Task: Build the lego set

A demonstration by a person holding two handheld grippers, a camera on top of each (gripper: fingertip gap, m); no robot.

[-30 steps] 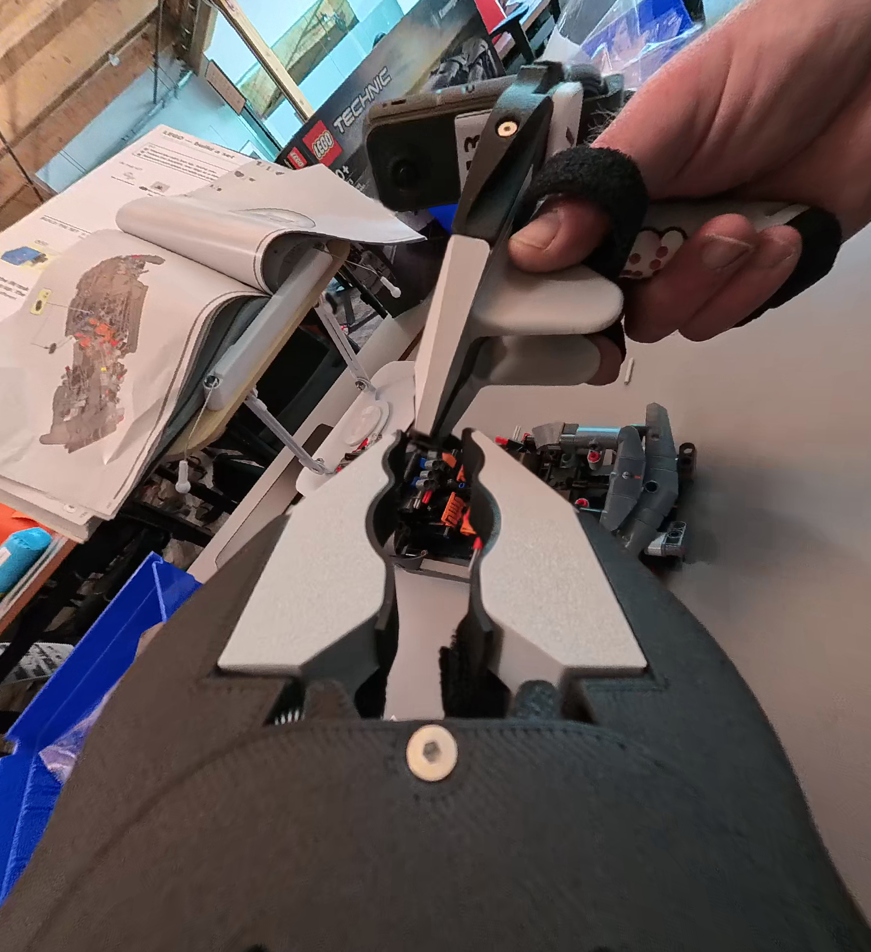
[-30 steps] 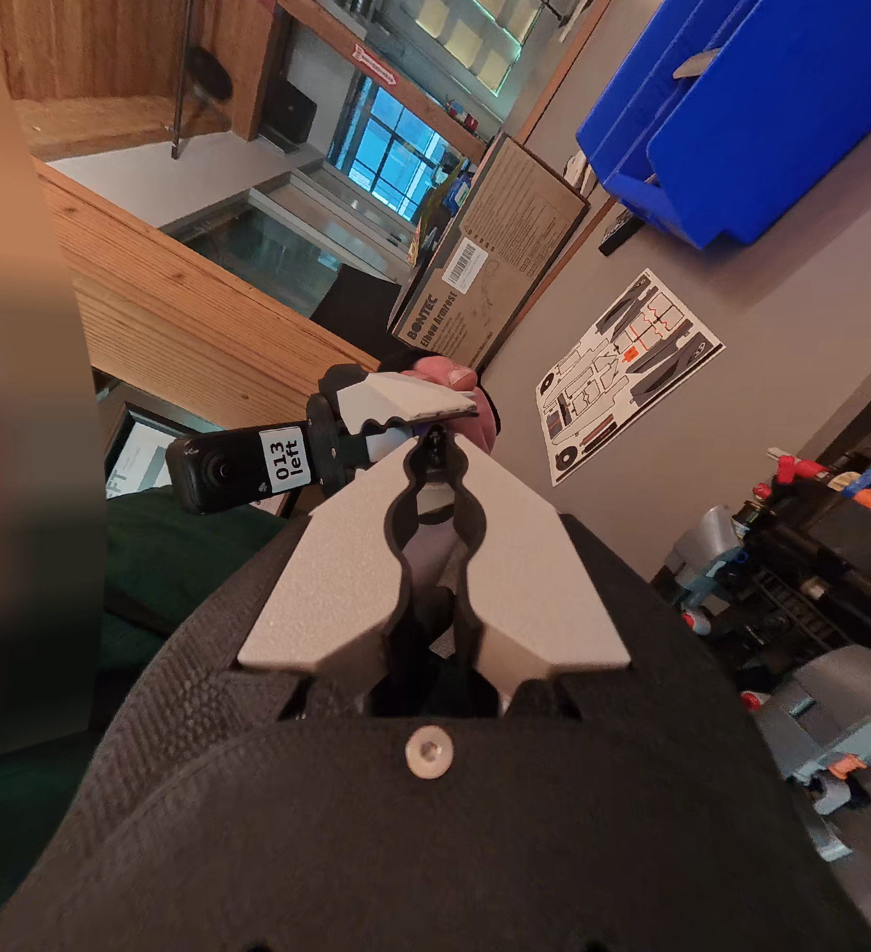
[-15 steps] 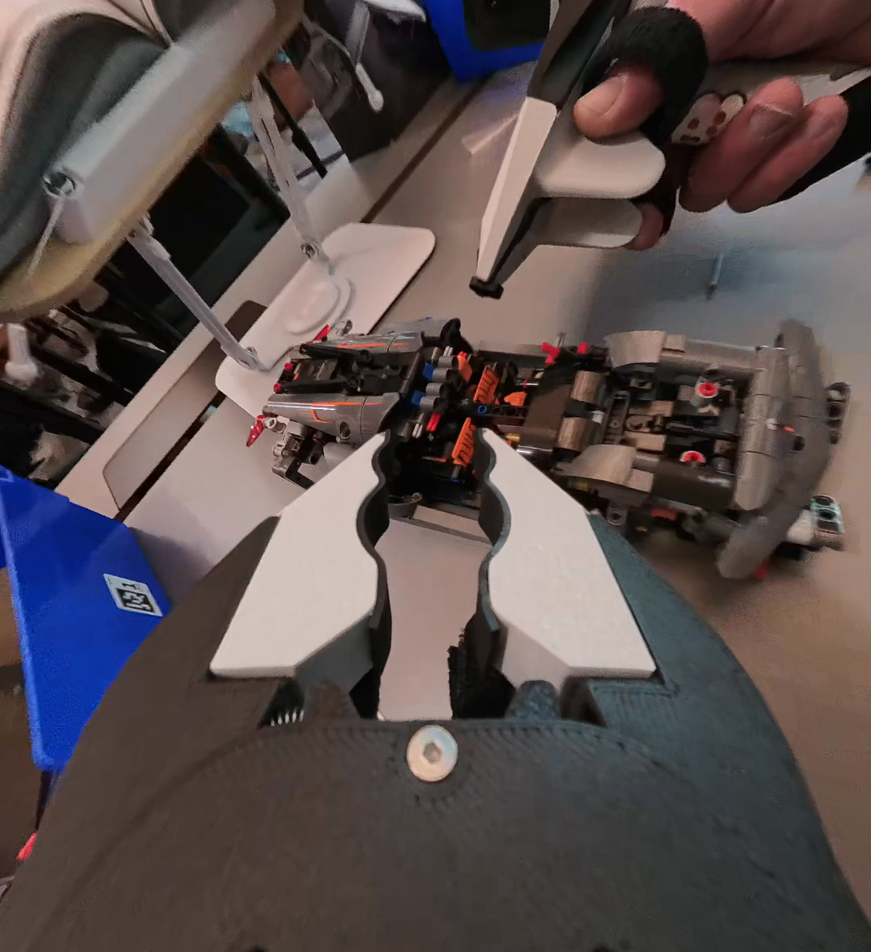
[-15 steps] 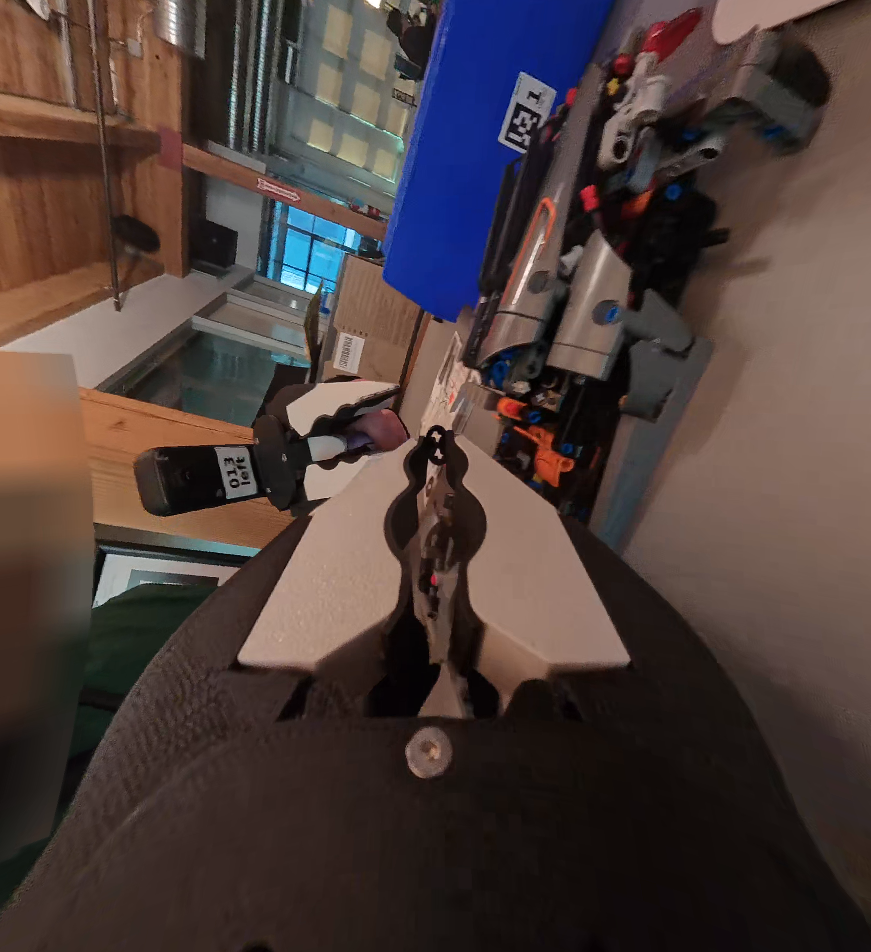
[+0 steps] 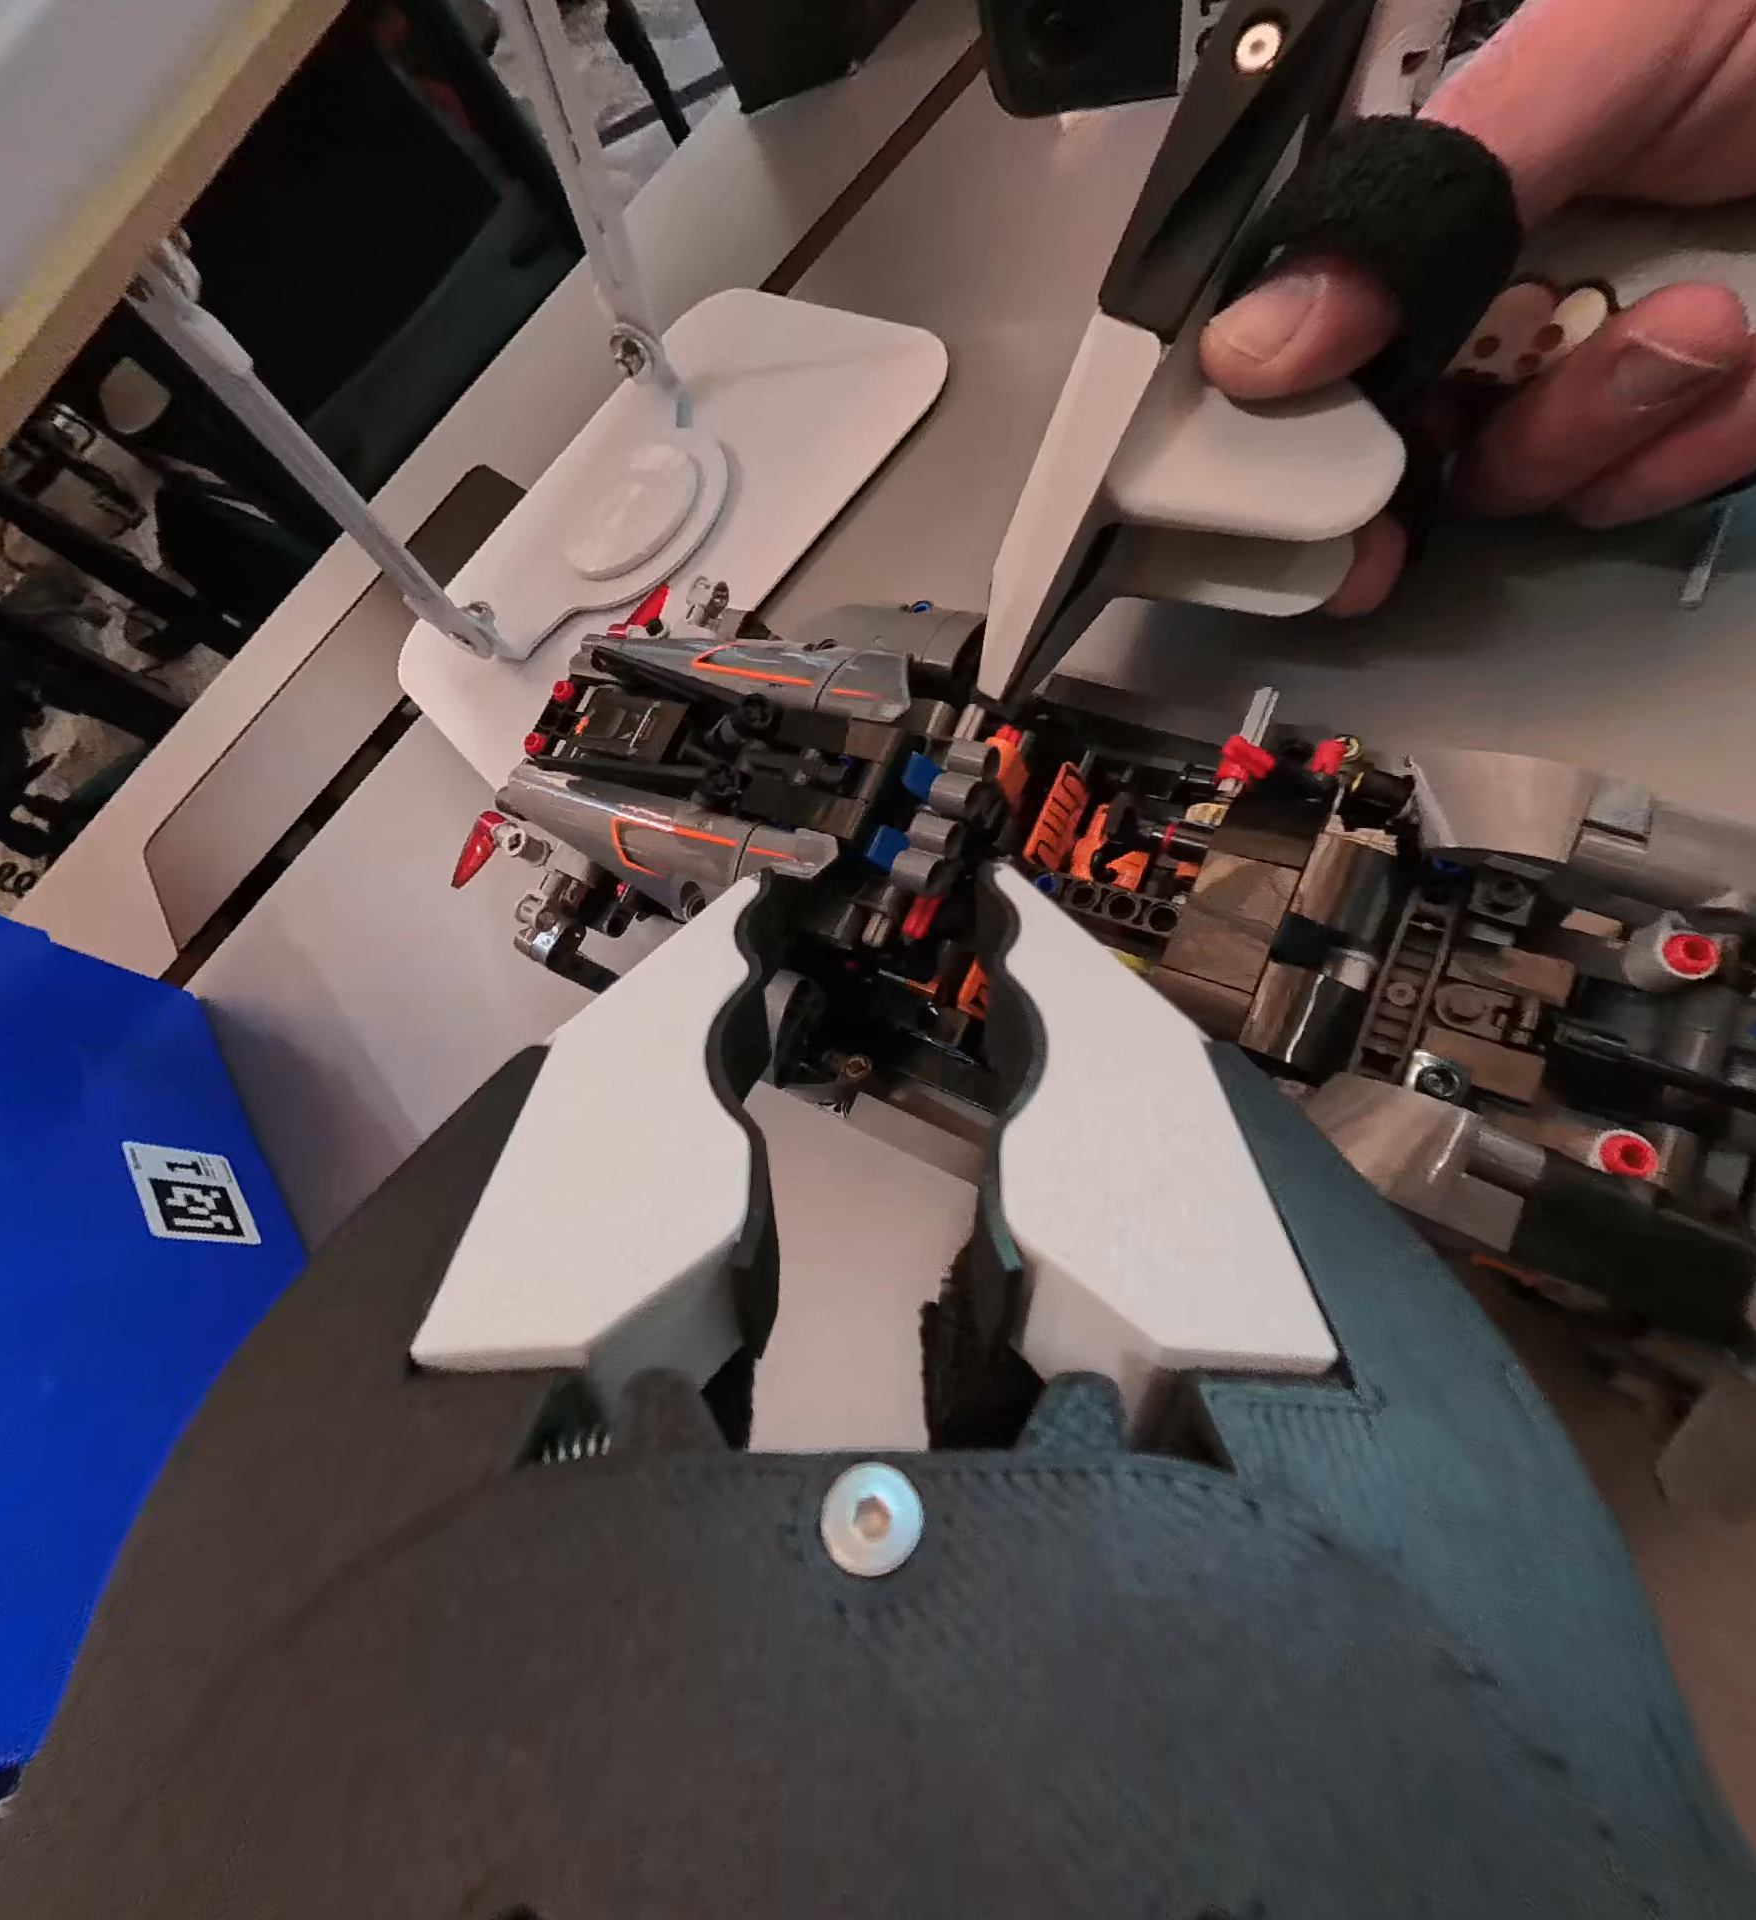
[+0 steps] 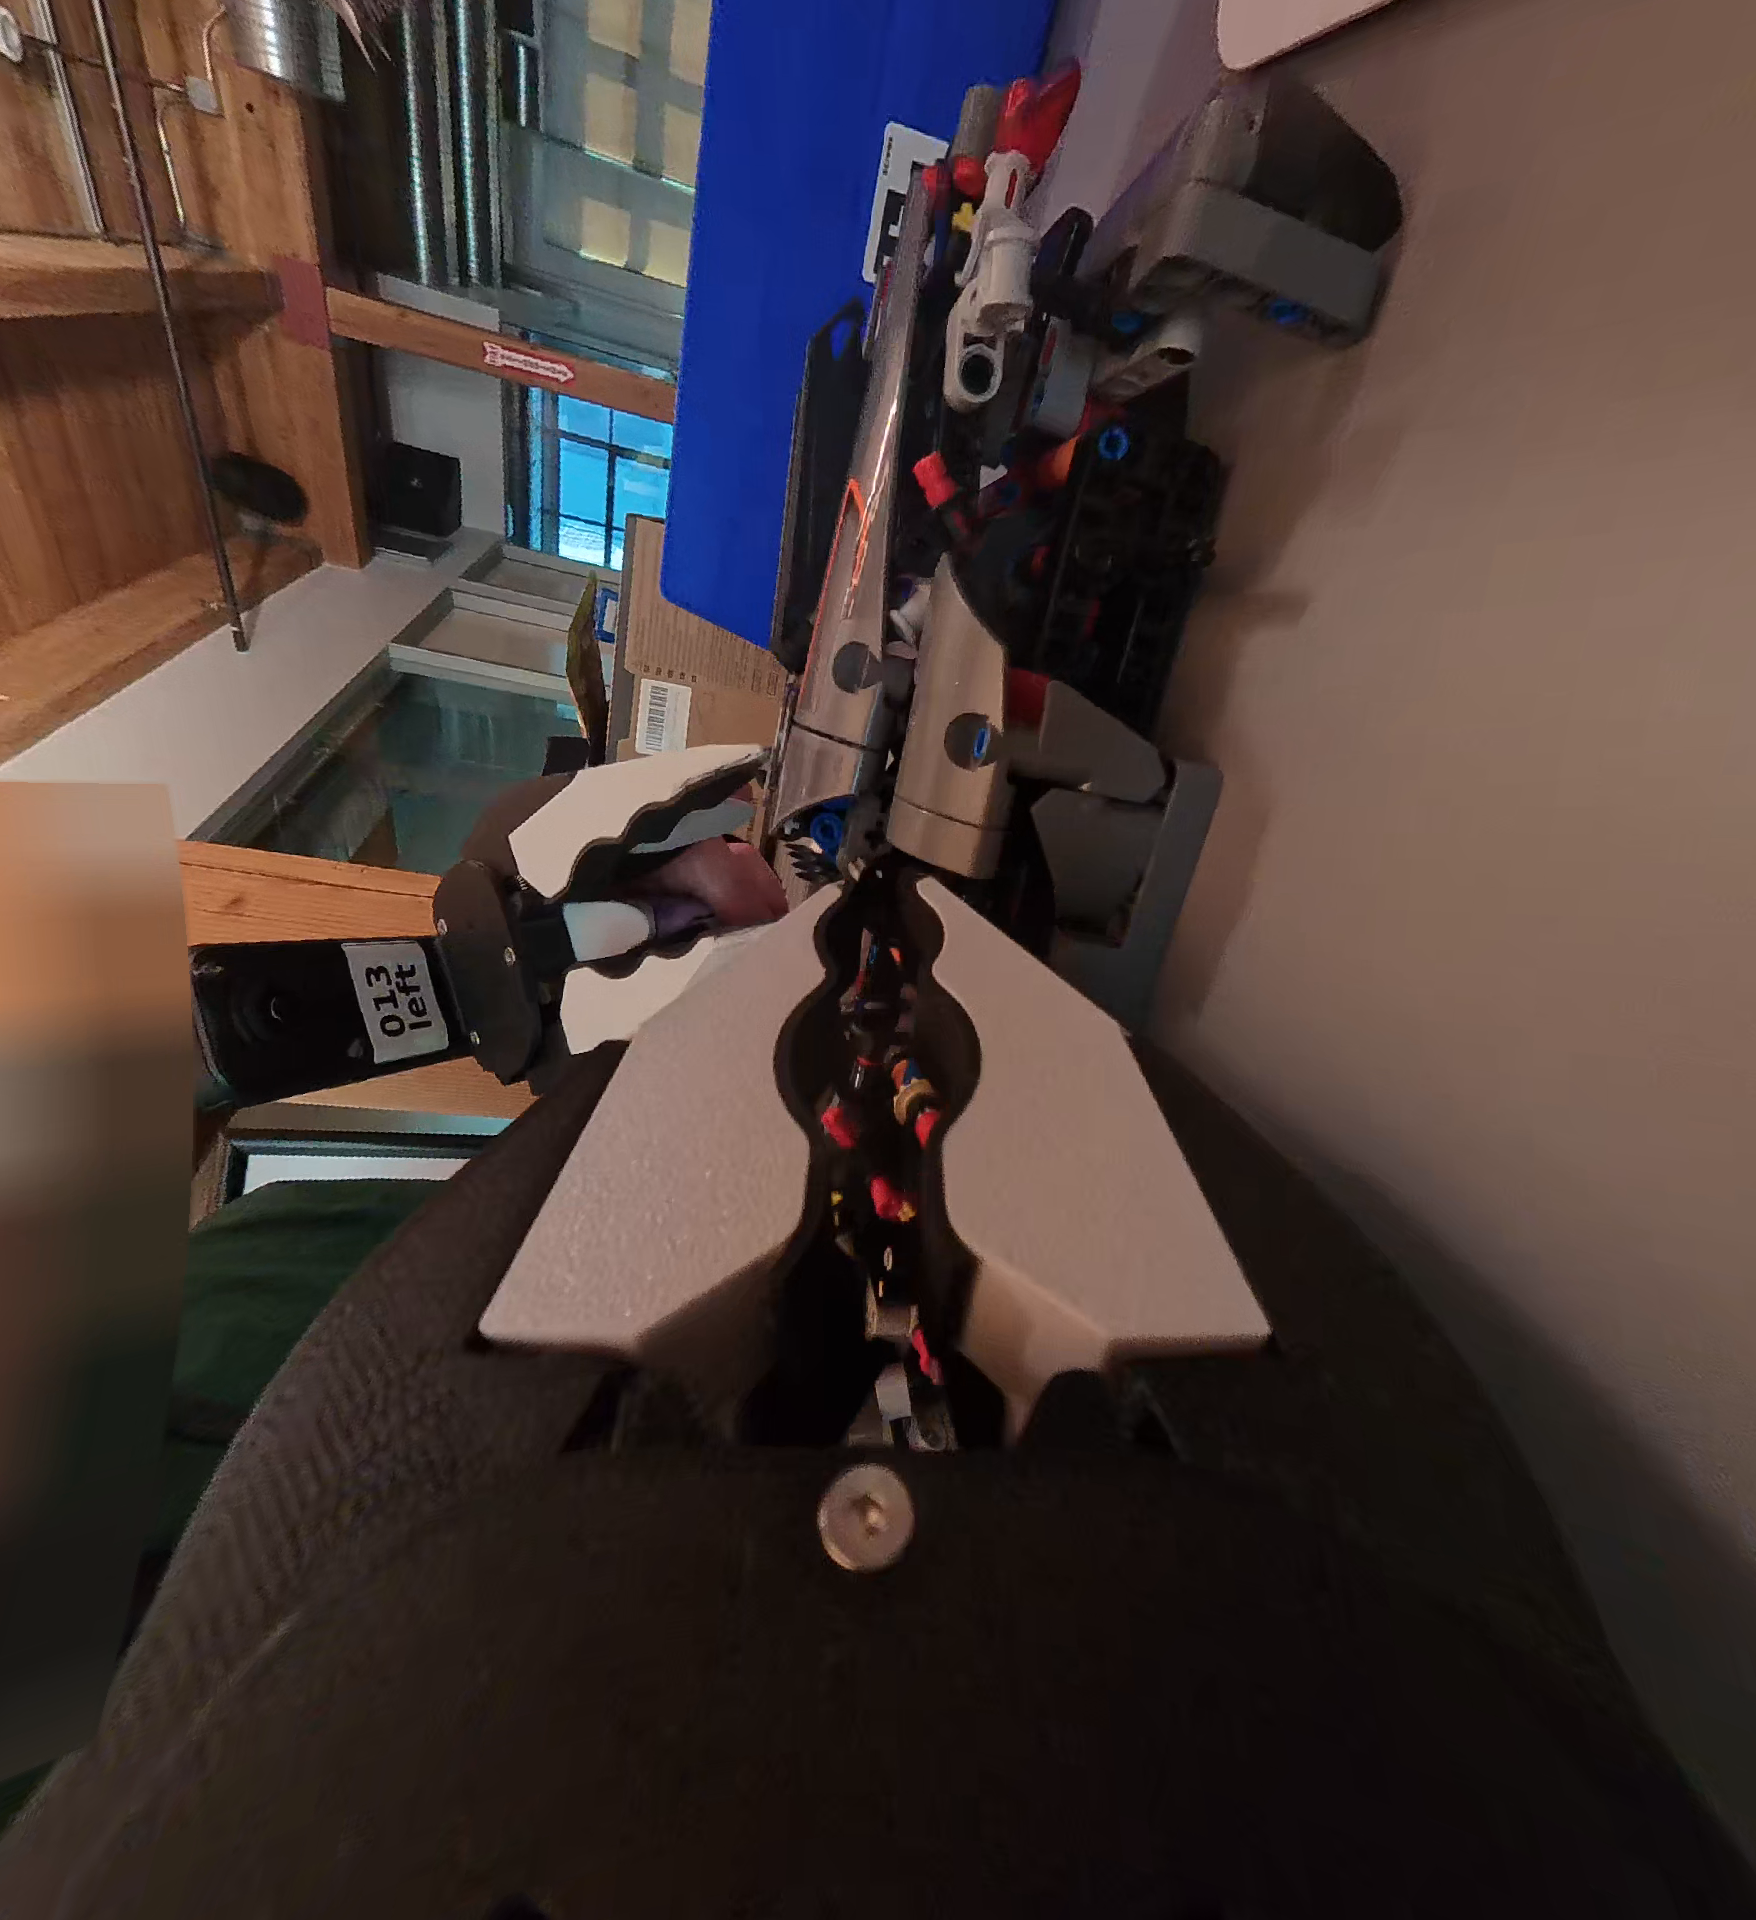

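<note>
A grey, black and orange lego car model [image 5: 708, 831] lies on the table and also shows in the right wrist view [image 6: 947, 727]. My left gripper [image 5: 879, 883] is open. Its fingers straddle the model's middle without pressing on it. It shows open in the right wrist view [image 6: 739, 795] too. My right gripper [image 6: 879, 883] is shut on a small black piece, hard to tell from the model behind it. In the left wrist view the right gripper [image 5: 999, 691] comes down from above with its tip on the model's middle, held by a hand [image 5: 1580, 260].
A blue bin [image 5: 74, 1195] stands at the left and also shows in the right wrist view [image 6: 801, 312]. A white stand base [image 5: 749, 436] lies just behind the model. A cardboard box [image 6: 687, 665] stands farther back. The grey table [image 5: 1476, 644] runs to the right. Some 5 cm of space lies between my two pairs of fingers.
My left gripper opened wider and dropped from facing the manual down onto the model. My right gripper stayed shut and brought its tip with the black piece down to the model's middle.
</note>
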